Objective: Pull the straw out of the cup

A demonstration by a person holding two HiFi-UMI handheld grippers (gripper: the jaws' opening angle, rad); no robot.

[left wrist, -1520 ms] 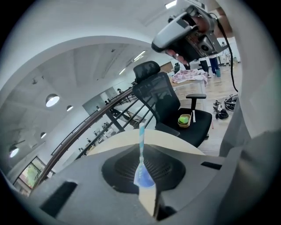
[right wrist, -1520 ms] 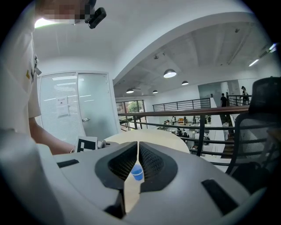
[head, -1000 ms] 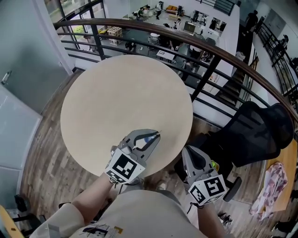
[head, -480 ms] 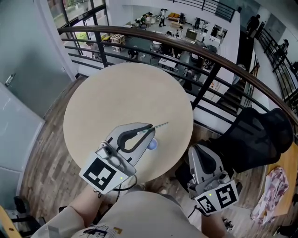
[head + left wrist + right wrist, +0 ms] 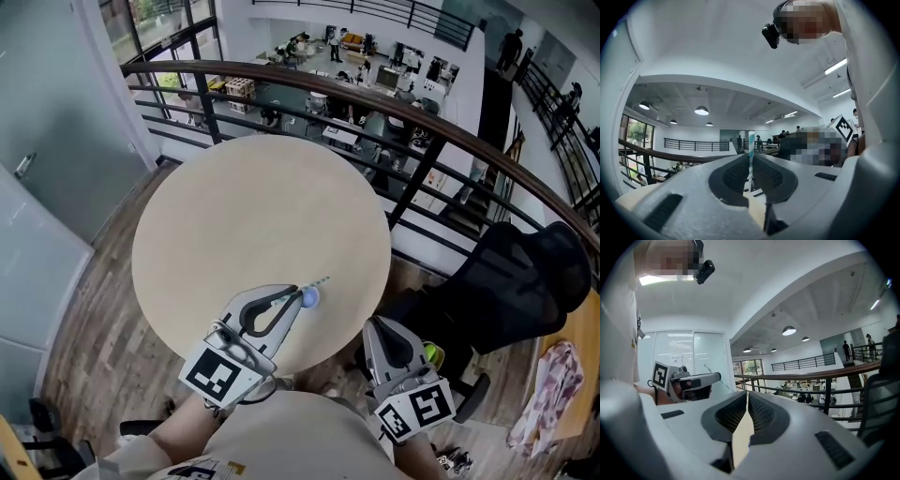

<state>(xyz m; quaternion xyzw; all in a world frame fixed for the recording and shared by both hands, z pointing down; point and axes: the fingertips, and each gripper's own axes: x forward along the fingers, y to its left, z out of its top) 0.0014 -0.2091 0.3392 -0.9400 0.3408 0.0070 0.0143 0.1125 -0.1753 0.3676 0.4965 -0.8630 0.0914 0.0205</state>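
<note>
Worktop: a round, pale beige worktop (image 5: 253, 206) stands beside a curved railing with a dark wooden handrail and black metal bars (image 5: 394, 105).
Left gripper: the grey left gripper (image 5: 298, 298), with its black-and-white marker cube, is over the near right part of the worktop, just inside the edge. Its tip points away from the person.
Left gripper state: its jaws are nearly together and pinch a thin paper straw with blue and white stripes (image 5: 751, 150).
Straw: in the left gripper view it stands upright between the ribbed dark pads, with its top end well above them. In the head view its free end juts past the gripper's tip toward the worktop's right edge, and it touches nothing else.
Unclear: a small pale-blue round shape (image 5: 309, 298) sits at the left gripper's tip, and I cannot tell what it is.
Right gripper: the grey right gripper (image 5: 380, 325) hangs off the worktop, just beyond its near right edge, over the floor.
Right gripper state: its jaws are pressed together at the tips with nothing between them.
Gap between grippers: the two are apart, with the worktop's near right edge between them.
Surroundings: a black mesh office chair (image 5: 511, 281) is to the right of the worktop. Wood-plank floor (image 5: 84, 328) lies below, and an open lower level with desks shows past the railing.
</note>
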